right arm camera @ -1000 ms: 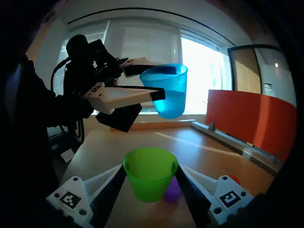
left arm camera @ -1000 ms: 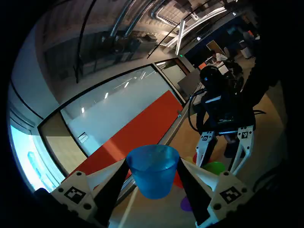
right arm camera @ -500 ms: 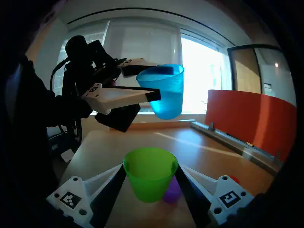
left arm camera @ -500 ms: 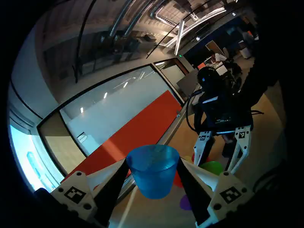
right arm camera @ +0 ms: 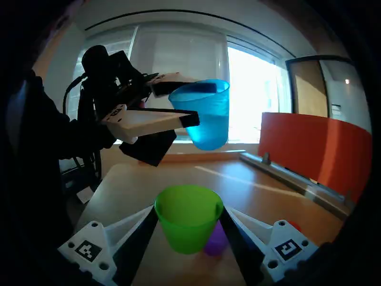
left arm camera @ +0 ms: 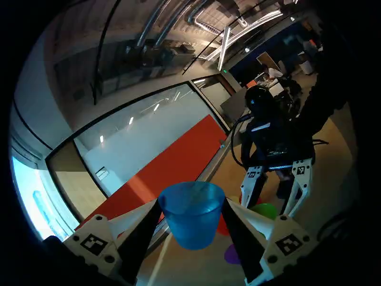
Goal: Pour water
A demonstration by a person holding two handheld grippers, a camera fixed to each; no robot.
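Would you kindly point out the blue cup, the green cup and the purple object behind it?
blue cup (right arm camera: 212,125): right gripper view, side wall.
green cup (right arm camera: 188,229): right gripper view, front wall.
purple object (right arm camera: 218,242): right gripper view, visible side.

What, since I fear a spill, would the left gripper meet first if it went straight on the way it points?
Past the blue cup held by the left gripper, probably the orange panel; depth is unclear.

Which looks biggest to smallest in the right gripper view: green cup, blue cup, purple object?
1. green cup and blue cup: about alike; green sits nearer the camera, so no ranking between them.
2. purple object: smallest as seen, mostly hidden behind the green cup.
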